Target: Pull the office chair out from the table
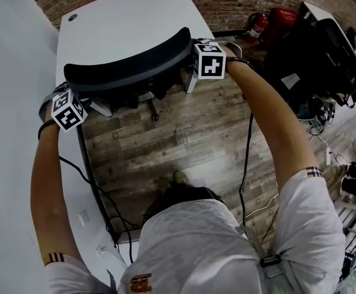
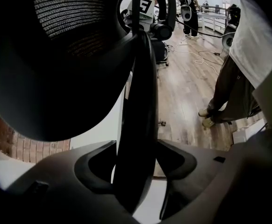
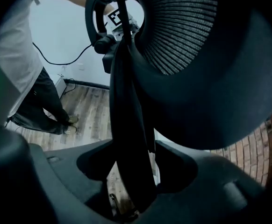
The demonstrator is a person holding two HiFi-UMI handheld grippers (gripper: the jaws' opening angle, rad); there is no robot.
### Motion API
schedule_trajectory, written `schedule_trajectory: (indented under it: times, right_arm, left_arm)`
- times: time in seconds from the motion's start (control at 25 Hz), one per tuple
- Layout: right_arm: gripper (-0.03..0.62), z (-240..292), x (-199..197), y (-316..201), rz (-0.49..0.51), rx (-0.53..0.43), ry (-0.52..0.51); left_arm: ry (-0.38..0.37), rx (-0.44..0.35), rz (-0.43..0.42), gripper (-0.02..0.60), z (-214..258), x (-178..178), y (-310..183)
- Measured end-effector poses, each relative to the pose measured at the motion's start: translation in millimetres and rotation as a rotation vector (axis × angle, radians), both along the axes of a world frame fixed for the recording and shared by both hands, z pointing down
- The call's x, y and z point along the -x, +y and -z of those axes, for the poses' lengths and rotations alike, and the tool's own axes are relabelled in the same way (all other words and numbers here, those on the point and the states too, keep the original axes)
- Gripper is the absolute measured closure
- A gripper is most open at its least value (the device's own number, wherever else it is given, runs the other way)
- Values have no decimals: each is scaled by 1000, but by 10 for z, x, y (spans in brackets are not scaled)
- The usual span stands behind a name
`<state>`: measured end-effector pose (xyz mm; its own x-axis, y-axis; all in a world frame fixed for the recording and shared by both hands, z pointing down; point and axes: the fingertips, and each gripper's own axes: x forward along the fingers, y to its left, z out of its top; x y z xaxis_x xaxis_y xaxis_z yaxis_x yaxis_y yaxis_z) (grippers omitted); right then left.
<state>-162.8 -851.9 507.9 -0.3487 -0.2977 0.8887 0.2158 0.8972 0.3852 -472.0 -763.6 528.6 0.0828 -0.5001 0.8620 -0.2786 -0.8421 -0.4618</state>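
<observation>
Office chair: the office chair (image 1: 129, 71) stands against the near edge of the white desk (image 1: 123, 17). Its curved backrest faces you, and its base and casters show on the wooden floor (image 1: 184, 139) just below the backrest.
Left gripper: your left gripper (image 1: 69, 95) is clamped on the left end of the backrest's top rim. In the left gripper view (image 2: 135, 150) the dark rim fills the gap between the jaws.
Right gripper: your right gripper (image 1: 194, 52) is clamped on the right end of the same rim. The right gripper view (image 3: 131, 164) shows the rim pinched between the jaws, with the mesh back rising above.
Stage: both grips look set. Judging by how close the backrest sits to the desk, the pull-out has barely begun or has not begun.
Slip risk: the rim is narrow, smooth and curved. If you tug sharply or angle upward, a jaw could slide off the end, so draw low and steadily.
Swivel risk: you hold the two far ends of the backrest. If one arm pulls harder, the chair will probably turn on its post rather than roll straight back.
Tilt risk: force applied at the very top may rock the backrest toward you before the casters move.
Path risk: your shoe (image 1: 179, 177) is directly behind the chair, and the black cable (image 1: 104, 204) trails over the floor by the wall. A caster could strike your foot or snag the cable, so step back as you pull.
</observation>
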Motion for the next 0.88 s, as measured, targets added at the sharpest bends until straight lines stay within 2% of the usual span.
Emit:
schedule_trajectory:
  times: [0.08, 0.16, 0.2, 0.24, 0.28, 0.48, 0.88]
  right_arm:
    - [344, -28, 29, -18, 3, 1, 3]
    - [374, -47, 37, -40, 14, -13, 13]
    - [415, -56, 31, -47, 21, -20, 21]
    - [423, -65, 23, -50, 28, -28, 28]
    - [433, -74, 16, -48, 35, -36, 31]
    - [472, -132, -25, 10, 64, -90, 40]
    - [493, -146, -86, 473, 66, -139, 27]
  left_arm:
    - [9, -5, -8, 330, -21, -17, -28]
    - [23, -13, -13, 364, 4, -37, -47]
    - [26, -17, -15, 403, 16, -42, -53]
    - [25, -20, -17, 453, 23, -45, -57]
    - [22, -21, -18, 465, 23, -46, -58]
    - [2, -8, -28, 485, -28, -56, 26]
    - [-6, -8, -62, 489, -12, -86, 430]
